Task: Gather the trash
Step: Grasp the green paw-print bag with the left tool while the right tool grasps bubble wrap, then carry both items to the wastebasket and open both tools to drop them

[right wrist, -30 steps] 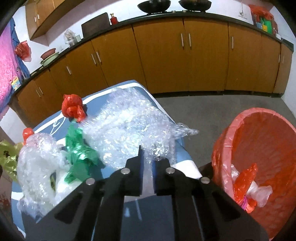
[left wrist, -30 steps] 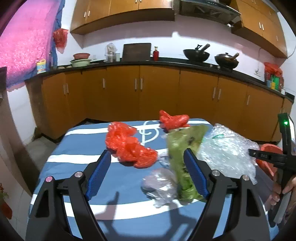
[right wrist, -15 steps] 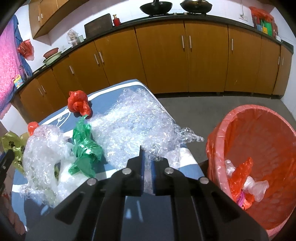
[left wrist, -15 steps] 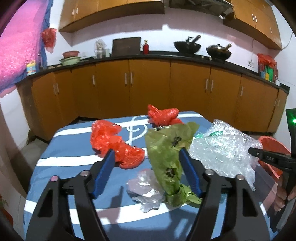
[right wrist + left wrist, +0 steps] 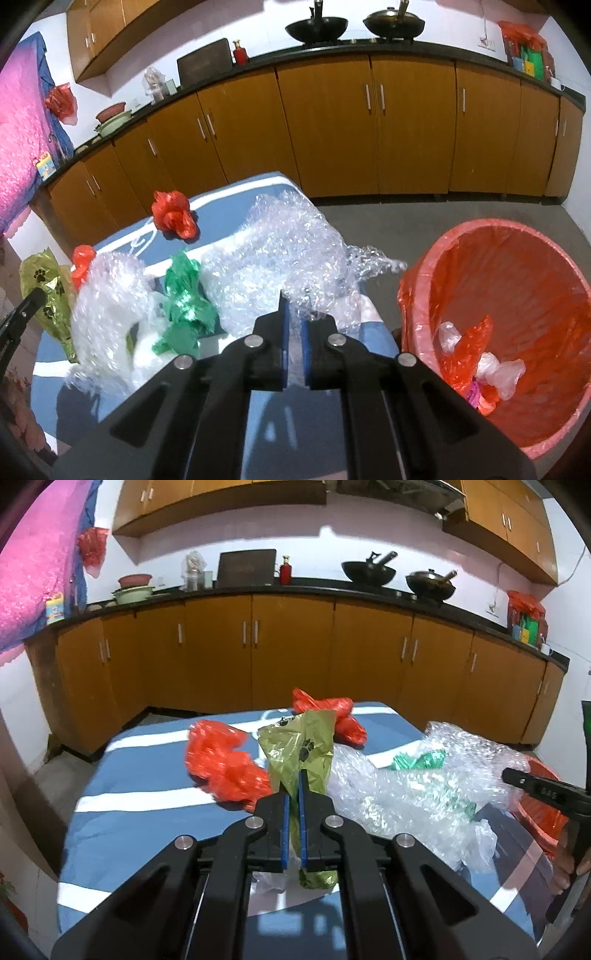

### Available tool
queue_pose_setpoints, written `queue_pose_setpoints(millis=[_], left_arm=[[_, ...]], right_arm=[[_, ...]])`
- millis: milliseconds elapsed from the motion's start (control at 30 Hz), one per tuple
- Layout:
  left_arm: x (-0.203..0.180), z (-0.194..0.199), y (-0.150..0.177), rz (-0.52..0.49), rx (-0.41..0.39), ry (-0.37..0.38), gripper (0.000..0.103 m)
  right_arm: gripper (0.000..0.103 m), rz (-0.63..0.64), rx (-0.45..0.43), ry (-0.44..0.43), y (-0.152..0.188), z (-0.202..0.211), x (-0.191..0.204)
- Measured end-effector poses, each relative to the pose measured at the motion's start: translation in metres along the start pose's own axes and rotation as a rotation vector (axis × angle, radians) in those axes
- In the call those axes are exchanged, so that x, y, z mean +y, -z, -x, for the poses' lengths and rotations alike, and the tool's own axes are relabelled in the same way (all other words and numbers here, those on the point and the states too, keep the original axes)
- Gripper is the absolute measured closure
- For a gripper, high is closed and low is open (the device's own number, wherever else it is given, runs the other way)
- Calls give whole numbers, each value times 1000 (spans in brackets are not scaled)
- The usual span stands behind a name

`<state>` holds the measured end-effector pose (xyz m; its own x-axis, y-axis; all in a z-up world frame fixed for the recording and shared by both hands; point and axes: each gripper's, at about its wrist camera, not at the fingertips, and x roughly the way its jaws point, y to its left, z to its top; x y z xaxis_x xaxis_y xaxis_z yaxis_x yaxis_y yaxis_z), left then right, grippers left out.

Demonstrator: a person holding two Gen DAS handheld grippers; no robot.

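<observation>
An olive-green bag with paw prints (image 5: 299, 746) stands up from the blue striped table (image 5: 129, 812). My left gripper (image 5: 294, 779) is closing tight on its lower part, with the blue pads pressing the film. In the right wrist view my right gripper (image 5: 293, 310) is shut on an edge of a big sheet of bubble wrap (image 5: 280, 251) at the table's right edge. Just right of it sits a red bin (image 5: 498, 258) lined with a red bag, with several bags inside. The olive-green bag (image 5: 44, 280) shows there at far left.
Two crumpled red bags (image 5: 221, 764) (image 5: 332, 716), a green bag (image 5: 184, 295) and a second clump of clear wrap (image 5: 107, 295) lie on the table. Brown cabinets (image 5: 295, 657) under a black counter run behind. Grey floor (image 5: 424, 218) lies beyond the bin.
My left gripper's jaws went from wide open around the olive bag to closed on it. My right gripper, holding the bubble wrap, rose slightly and the wrap lifted with it.
</observation>
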<state>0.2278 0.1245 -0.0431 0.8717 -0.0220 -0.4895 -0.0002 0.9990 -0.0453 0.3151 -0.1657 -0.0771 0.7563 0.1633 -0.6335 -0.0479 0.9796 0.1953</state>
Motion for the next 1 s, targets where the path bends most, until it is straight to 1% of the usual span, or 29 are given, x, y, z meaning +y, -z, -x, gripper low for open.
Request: queue_pose_setpoints(millis=[333,633,767,1000], left_arm=[[22,29,-6,28,-31,-60,99],[34,49,-16,59,-70,-121,99],[33,59,-25,66,-97,-119,99],[7,69,-39,44,-141,-78,99]], right_arm=[[96,-15,-68,-26,-4,45,-5],[97,-30,-118,-27,-4,79,-15],[97,-43,-143,-19,-5,93,-22],[97,-66,-180,7,-5,115,-40]])
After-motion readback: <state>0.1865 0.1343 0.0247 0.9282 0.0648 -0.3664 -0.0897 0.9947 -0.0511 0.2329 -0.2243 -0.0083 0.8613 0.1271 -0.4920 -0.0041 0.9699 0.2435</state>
